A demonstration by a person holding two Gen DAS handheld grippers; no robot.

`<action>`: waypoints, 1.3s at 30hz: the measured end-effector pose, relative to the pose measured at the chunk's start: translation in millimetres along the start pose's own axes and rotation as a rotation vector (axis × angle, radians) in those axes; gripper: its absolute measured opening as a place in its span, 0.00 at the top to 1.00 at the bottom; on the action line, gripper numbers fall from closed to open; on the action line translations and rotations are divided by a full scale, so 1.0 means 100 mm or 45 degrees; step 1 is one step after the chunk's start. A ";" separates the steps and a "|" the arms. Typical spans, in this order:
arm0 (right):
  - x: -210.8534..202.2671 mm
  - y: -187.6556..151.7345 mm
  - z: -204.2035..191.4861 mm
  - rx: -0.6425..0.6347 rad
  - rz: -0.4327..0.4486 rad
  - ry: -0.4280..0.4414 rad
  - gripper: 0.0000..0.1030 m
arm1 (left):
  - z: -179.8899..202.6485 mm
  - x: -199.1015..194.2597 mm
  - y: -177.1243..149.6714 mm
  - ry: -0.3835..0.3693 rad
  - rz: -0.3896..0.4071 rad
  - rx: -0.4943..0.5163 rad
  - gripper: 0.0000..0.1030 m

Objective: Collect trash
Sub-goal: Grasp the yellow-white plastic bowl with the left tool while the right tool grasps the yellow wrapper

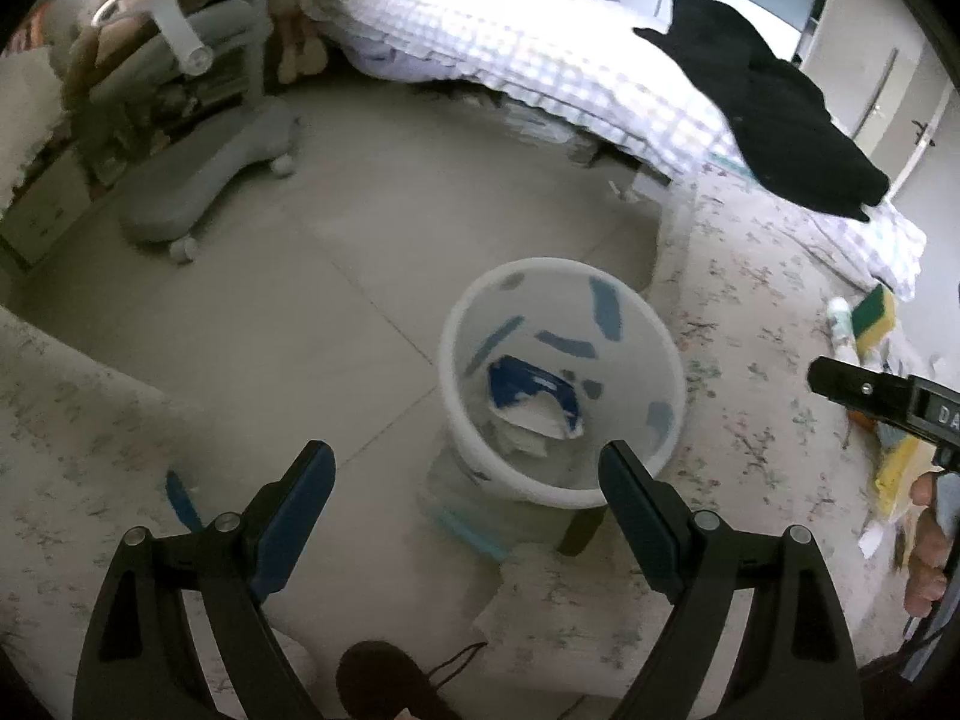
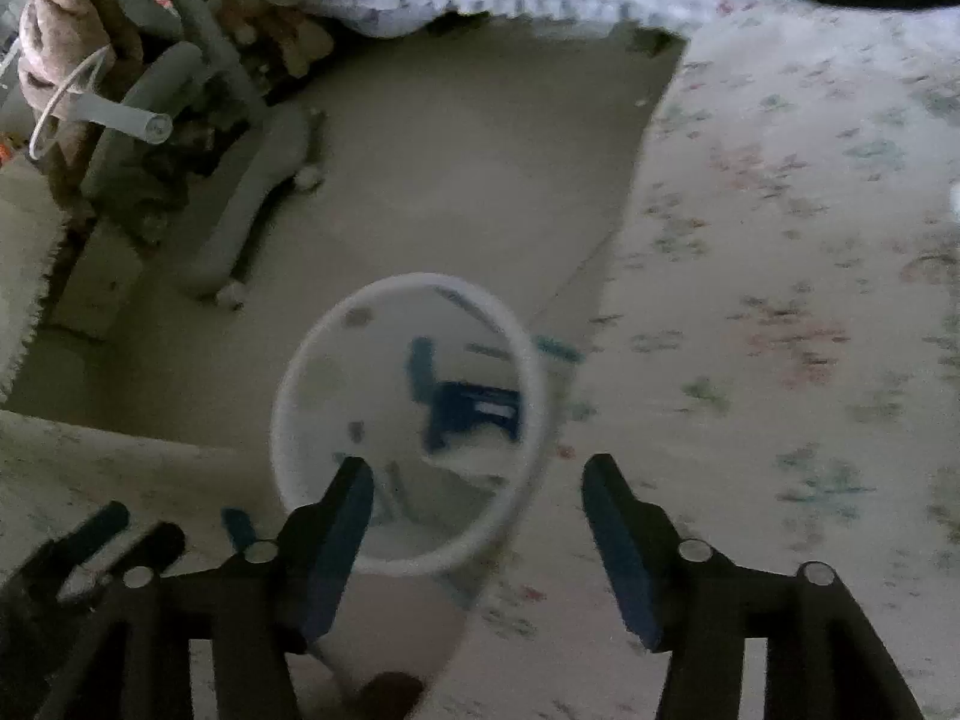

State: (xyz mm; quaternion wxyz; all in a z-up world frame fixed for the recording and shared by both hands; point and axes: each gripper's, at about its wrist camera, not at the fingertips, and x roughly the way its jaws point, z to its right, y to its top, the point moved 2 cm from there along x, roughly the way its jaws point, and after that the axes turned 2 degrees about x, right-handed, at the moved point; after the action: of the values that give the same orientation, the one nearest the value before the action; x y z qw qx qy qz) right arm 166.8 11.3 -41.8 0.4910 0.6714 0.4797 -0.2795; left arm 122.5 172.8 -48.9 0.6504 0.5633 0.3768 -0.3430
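A white bin (image 1: 543, 264) with blue patches stands on the floor at the rug's edge. A torn blue-and-white pack (image 1: 528, 390) lies inside it. My left gripper (image 1: 467, 450) hangs open just over the bin's near rim, nothing between its fingers. In the right wrist view the same bin (image 2: 288, 396) with the blue pack (image 2: 474, 408) lies ahead, blurred. My right gripper (image 2: 478, 463) stands open over the bin's right rim and holds nothing. More litter lies on the rug at right: a green-and-yellow sponge (image 1: 873, 312), a white bottle (image 1: 840, 324) and yellow scraps (image 1: 894, 468).
A grey chair base (image 1: 198, 192) on castors stands at the left. A bed with a checked cover (image 1: 540, 60) and a black garment (image 1: 774, 114) runs along the back. A blue strip (image 1: 180, 501) lies on the tiles, a dark shoe (image 1: 384, 684) below.
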 end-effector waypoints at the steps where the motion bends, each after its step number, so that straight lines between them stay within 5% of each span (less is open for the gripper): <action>1: -0.05 -0.01 0.03 -0.003 0.008 -0.016 0.37 | 0.04 0.00 0.00 -0.008 -0.004 0.007 0.11; 22: -1.66 -0.52 1.79 0.193 0.269 -0.332 0.28 | 1.44 0.00 -0.20 -0.252 -0.133 0.249 0.11; 32: -1.96 -1.05 2.88 0.407 0.183 -0.416 0.27 | 2.37 0.07 -0.39 -0.338 -0.170 0.405 0.11; 39: -1.88 -1.32 3.30 0.483 0.050 -0.408 0.27 | 2.99 0.14 -0.53 -0.411 -0.170 0.486 0.11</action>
State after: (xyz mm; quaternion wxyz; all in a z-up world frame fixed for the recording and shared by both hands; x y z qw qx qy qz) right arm 4.8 -356.5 -53.4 0.4312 0.7079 0.3216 -0.4578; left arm 114.2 -130.3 -61.6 0.5599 0.5877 0.2329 -0.5356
